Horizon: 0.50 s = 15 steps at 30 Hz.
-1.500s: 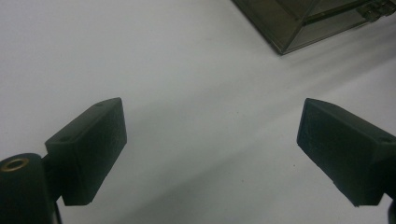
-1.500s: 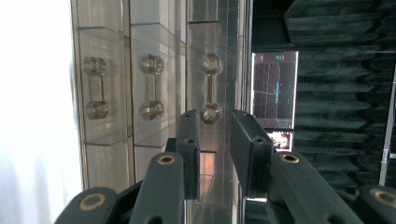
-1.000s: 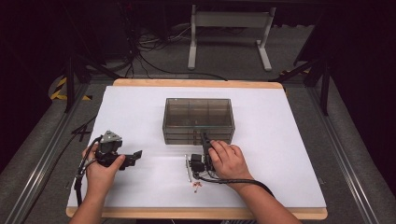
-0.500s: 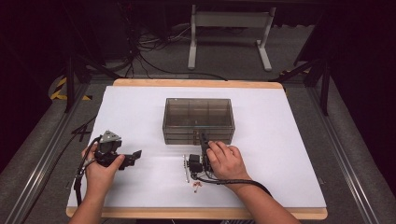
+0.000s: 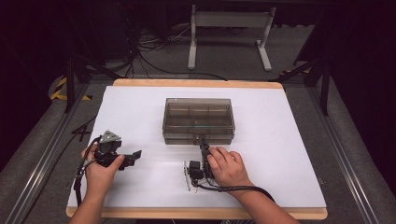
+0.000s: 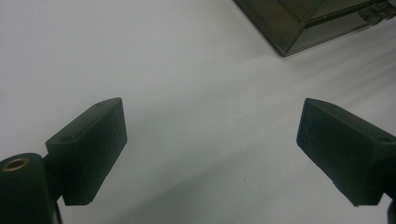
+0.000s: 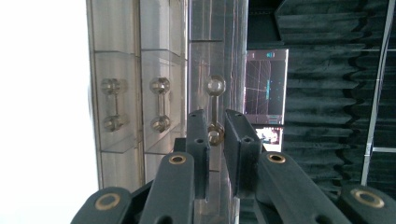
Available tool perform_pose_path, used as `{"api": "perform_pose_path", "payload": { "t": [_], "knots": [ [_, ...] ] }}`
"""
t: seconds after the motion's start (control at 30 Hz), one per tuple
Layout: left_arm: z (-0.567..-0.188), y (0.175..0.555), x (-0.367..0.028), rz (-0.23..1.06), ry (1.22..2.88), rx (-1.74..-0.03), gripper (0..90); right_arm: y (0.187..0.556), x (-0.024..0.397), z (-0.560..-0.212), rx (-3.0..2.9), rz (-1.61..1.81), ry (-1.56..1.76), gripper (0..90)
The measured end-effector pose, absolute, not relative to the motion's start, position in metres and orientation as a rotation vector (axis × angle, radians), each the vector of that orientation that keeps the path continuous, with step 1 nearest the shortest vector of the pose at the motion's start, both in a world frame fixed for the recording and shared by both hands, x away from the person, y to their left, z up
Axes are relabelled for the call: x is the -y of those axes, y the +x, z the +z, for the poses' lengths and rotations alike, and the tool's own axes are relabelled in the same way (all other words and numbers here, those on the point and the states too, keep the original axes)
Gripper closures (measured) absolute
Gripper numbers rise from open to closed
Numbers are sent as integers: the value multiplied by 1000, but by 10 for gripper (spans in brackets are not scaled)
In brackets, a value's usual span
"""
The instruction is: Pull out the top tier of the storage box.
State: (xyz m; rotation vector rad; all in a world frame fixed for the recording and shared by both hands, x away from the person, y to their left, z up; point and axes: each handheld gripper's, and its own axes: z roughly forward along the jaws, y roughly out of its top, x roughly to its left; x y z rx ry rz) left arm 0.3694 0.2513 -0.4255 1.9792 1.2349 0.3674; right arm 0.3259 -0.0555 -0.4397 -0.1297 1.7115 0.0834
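At the near edge of the white table (image 5: 289,140), a person's left gripper (image 6: 210,140) rests on the surface with its jaws spread and nothing between them, while the right gripper (image 7: 217,133) has just narrowed its jaws around the top drawer handle (image 7: 215,109) of the smoky plastic drawer box (image 5: 198,120) at mid-table. The 3-drawer box is apparently about to be opened; whether the pads already press the handle cannot be told, so the next move calls for a firm pinch, then a straight pull.

One drawer box (image 5: 198,120); three drawer handles (image 7: 160,104); two grippers (image 5: 203,142); one table (image 5: 289,154).
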Motion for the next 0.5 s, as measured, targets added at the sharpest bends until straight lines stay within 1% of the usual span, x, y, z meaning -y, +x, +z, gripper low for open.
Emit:
{"api": "perform_pose_path", "payload": {
  "t": [0.17, 0.5],
  "knots": [
    [-426, 369, -251, 373, 1975, -1235, 93, 319, 57, -439, -1714, 96, -130, 813],
    [-426, 369, -251, 370, 1977, -1236, 94, 318, 58, -444, -1705, 100, -140, 808]
  ]
}}
